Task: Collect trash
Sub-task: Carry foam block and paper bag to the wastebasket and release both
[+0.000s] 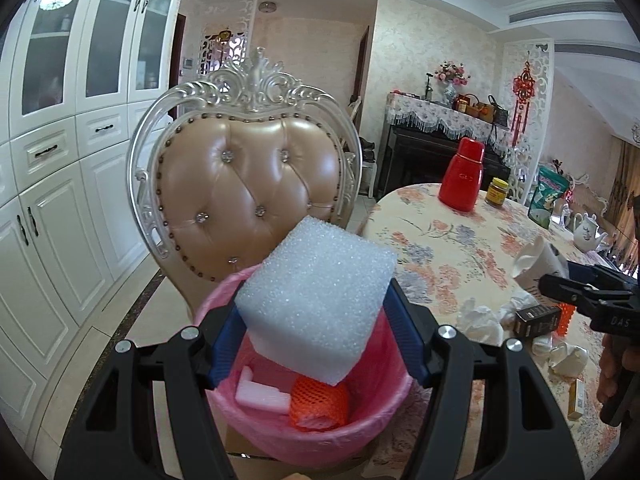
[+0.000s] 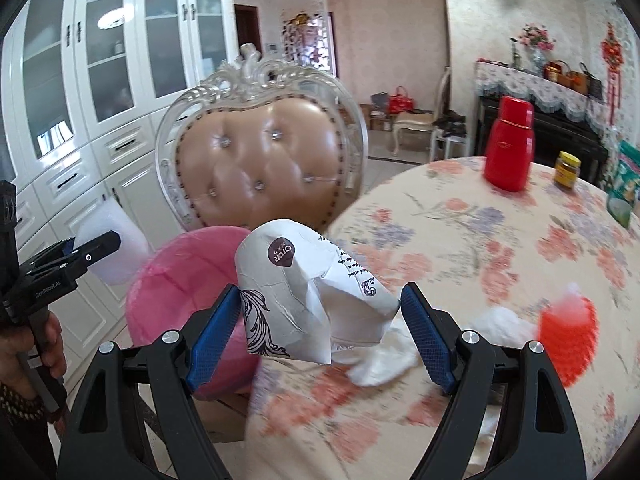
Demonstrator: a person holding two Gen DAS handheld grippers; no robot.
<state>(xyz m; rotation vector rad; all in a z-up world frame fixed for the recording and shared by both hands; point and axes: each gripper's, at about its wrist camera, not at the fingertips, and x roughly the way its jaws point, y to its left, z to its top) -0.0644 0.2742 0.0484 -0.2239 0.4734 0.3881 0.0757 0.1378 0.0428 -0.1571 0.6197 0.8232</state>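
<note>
My left gripper (image 1: 316,336) is shut on a white foam block (image 1: 316,300) and holds it right over the pink bin (image 1: 360,444), which holds a foam piece (image 1: 260,394) and orange netting (image 1: 320,404). My right gripper (image 2: 320,336) is shut on a crushed white paper cup (image 2: 304,292), held above the table edge beside the pink bin (image 2: 180,276). The left gripper with its foam block (image 2: 116,248) also shows in the right wrist view. The right gripper with the cup (image 1: 536,264) shows in the left wrist view.
A padded chair (image 1: 244,184) stands behind the bin. On the floral table (image 1: 432,248) lie crumpled tissues (image 1: 480,320), a small dark box (image 1: 536,320), orange netting (image 2: 568,336), a red flask (image 1: 462,176), a jar (image 1: 497,192) and a teapot (image 1: 586,232). White cabinets (image 1: 52,200) line the left.
</note>
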